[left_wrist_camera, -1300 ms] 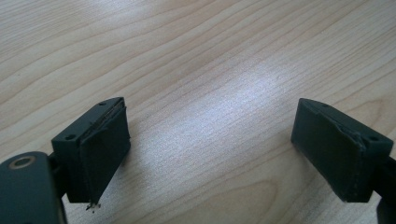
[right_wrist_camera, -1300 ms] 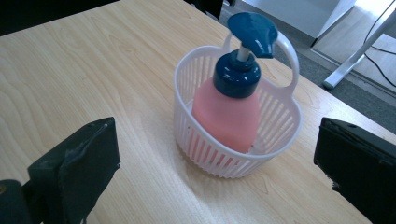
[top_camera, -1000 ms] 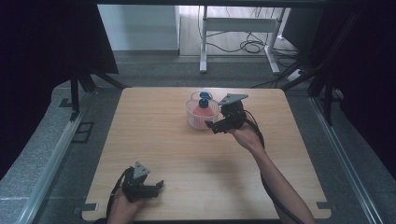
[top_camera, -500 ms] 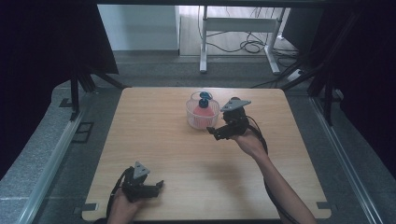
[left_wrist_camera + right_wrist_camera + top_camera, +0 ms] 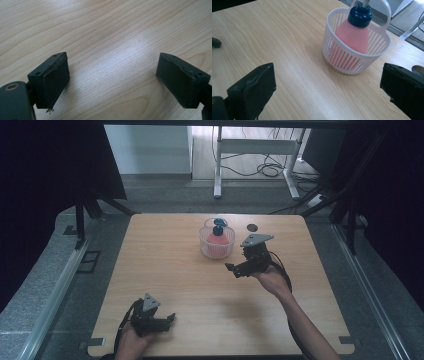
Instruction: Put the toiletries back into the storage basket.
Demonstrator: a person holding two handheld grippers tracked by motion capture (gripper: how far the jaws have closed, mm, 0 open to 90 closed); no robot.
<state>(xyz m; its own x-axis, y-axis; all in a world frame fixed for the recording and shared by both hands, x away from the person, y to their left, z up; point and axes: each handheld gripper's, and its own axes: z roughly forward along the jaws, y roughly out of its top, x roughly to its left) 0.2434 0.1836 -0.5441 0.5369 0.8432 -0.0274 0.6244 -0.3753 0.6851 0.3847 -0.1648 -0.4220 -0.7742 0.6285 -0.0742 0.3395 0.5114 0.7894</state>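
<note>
The left gripper [image 5: 167,319] rests low at the near left of the wooden table [image 5: 165,265], jaws spread wide over bare wood. Far of centre stands a white slotted basket [image 5: 216,247] holding a pink bottle [image 5: 352,35] with a blue cap [image 5: 360,15]. Just right of it, apart, the right gripper [image 5: 233,269] hovers wide, holding nothing.

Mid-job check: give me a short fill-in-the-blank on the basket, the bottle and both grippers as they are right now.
1. The pink bottle with the dark blue cap stands inside the white slotted plastic ____.
2. The right gripper has its jaws ____, with nothing between them.
3. The left gripper sits open over bare ____ tabletop.
4. In the high view, the right gripper is to the ____ of the basket.

Missing words: basket; open; wooden; right
</note>
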